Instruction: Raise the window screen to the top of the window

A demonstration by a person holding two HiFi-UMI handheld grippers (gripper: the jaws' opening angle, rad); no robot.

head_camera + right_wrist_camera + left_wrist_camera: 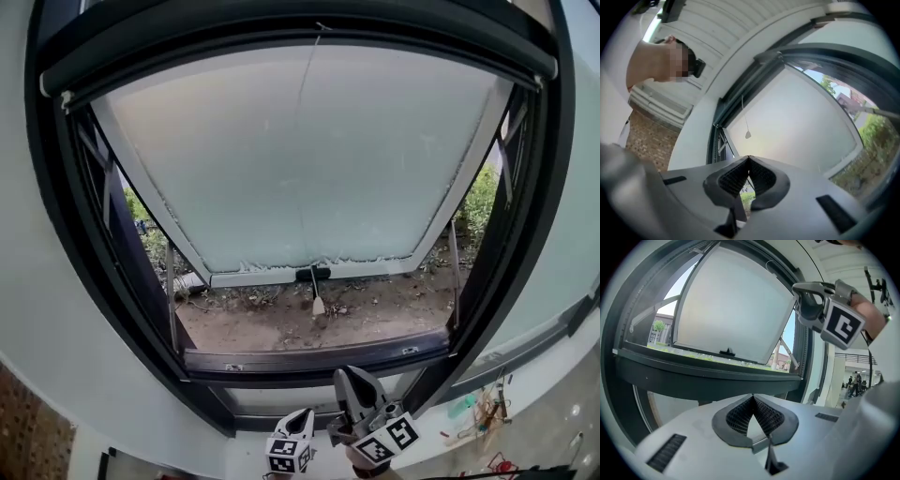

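Note:
The white window screen (pixel 309 159) covers most of the dark-framed window. Its bottom bar carries a small black handle (pixel 312 274), and a pull cord with a tassel (pixel 318 305) hangs under it. Both grippers are low, below the sill and apart from the screen. My left gripper (pixel 305 415) is shut and empty, as its own view shows (pixel 752 397). My right gripper (pixel 349 375) is a little higher, to its right, also shut and empty (pixel 749 159). From the left gripper view the right gripper (pixel 796 287) sits at upper right before the screen (pixel 731 301).
The lower window frame bar (pixel 309 358) runs just above the grippers. Bare ground and green plants (pixel 375 309) show through the open gap below the screen. A brick wall (pixel 28 431) is at lower left; small items (pixel 478 408) lie at lower right.

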